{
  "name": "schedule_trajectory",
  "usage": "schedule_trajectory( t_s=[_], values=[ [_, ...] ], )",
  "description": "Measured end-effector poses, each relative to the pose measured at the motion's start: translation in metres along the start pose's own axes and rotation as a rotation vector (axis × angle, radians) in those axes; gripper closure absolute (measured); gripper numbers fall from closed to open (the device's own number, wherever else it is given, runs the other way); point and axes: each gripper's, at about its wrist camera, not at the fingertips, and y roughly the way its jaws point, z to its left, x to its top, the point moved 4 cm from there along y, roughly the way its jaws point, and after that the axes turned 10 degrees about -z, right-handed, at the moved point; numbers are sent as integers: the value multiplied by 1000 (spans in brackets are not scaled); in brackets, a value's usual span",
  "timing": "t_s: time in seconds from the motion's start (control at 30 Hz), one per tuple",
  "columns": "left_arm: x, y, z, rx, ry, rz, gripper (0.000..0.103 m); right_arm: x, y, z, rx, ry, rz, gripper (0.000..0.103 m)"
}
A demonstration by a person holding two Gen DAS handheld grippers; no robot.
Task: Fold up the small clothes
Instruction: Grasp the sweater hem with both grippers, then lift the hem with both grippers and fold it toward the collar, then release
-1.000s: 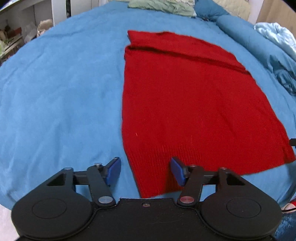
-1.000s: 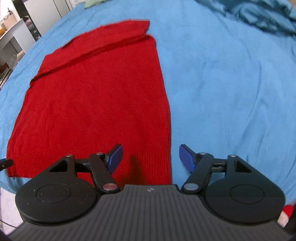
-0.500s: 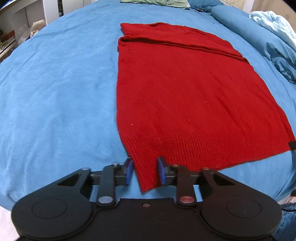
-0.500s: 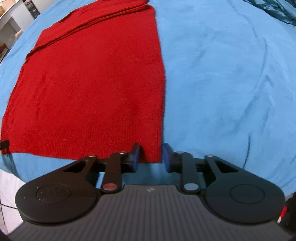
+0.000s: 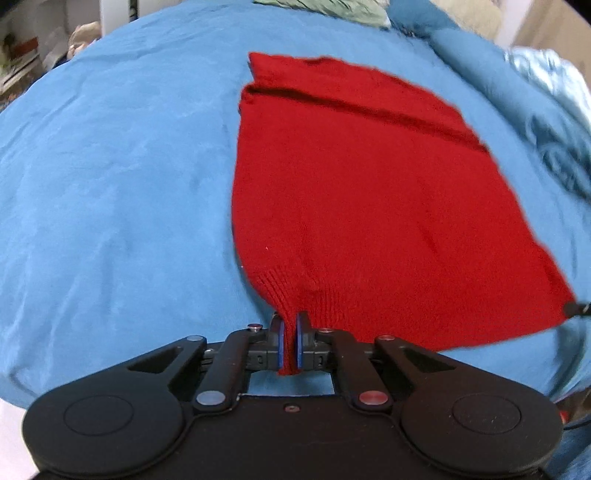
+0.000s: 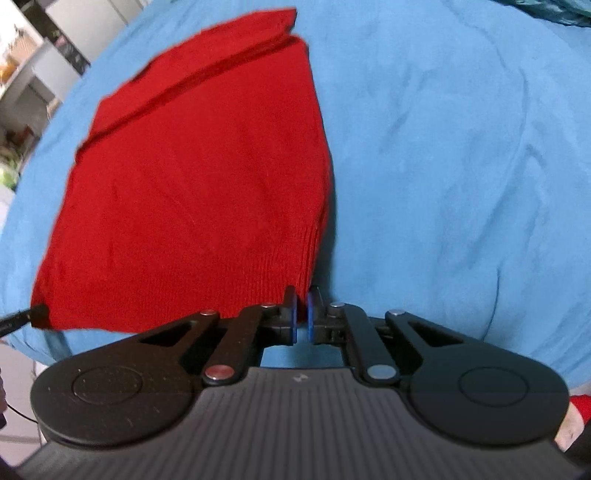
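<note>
From the left wrist view, the left gripper (image 5: 290, 341) has its blue-padded fingers pressed together on the near left corner of the red knit garment (image 5: 369, 206), pinching the ribbed hem so the cloth draws up into a small peak between the pads. The rest of the garment lies spread flat on the blue bedspread (image 5: 110, 184), with a folded band across its far end, and a pale green cloth (image 5: 332, 9) sits near the far edge of the bed. From the right wrist view, the right gripper (image 6: 302, 317) is likewise closed, nipping the near right corner of the red knit garment (image 6: 199, 177), whose ribbed edge rises toward the fingers, while the blue bedspread (image 6: 461, 147) stretches away to the right.
</note>
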Motion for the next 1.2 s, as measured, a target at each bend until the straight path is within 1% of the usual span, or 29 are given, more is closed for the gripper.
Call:
schedule_trajectory(
  t_s=[0.07, 0.13, 0.27, 0.37, 0.43, 0.47, 0.53, 0.6, 0.67, 0.73, 0.8, 0.83, 0.9, 1.0, 1.1, 1.17, 1.2],
  values=[
    [13, -13, 1, -31, -35, -42, 97, 8, -12, 2, 25, 33, -37, 83],
    [30, -25, -2, -52, -49, -90, 97, 20, -23, 4, 53, 68, -81, 83],
    [78, -46, -10, -94, -71, -216, 98, 58, -44, 12, 123, 128, -174, 83],
    [124, -51, -16, -106, -78, -315, 98, 107, -56, 21, 178, 161, -249, 83],
    [159, -45, -19, -95, -84, -362, 98, 150, -58, 29, 194, 151, -300, 83],
    [179, -37, -20, -71, -91, -377, 98, 172, -56, 32, 191, 142, -321, 83],
    [215, -16, -20, -35, -104, -408, 98, 220, -45, 39, 152, 110, -367, 83],
    [247, 12, -20, 5, -105, -436, 98, 266, -23, 52, 125, 72, -399, 83],
    [277, 48, -20, 44, -113, -441, 98, 301, 4, 62, 114, 29, -413, 83],
    [301, 88, -18, 82, -137, -438, 97, 336, 44, 74, 105, -4, -416, 83],
    [316, 134, -19, 124, -150, -435, 98, 357, 95, 76, 95, -9, -406, 83],
    [321, 149, -14, 139, -152, -430, 98, 365, 122, 77, 84, -8, -391, 83],
    [327, 189, -10, 178, -142, -408, 98, 372, 175, 76, 54, -17, -364, 83],
    [329, 233, 1, 204, -165, -390, 98, 373, 231, 64, 31, -13, -356, 83],
    [330, 258, 10, 208, -212, -389, 97, 376, 259, 55, 72, 19, -369, 82],
    [331, 265, 8, 214, -217, -398, 92, 377, 268, 56, 88, -1, -378, 77],
    [332, 263, 6, 216, -211, -416, 85, 377, 269, 54, 80, -13, -391, 63]
  ],
)
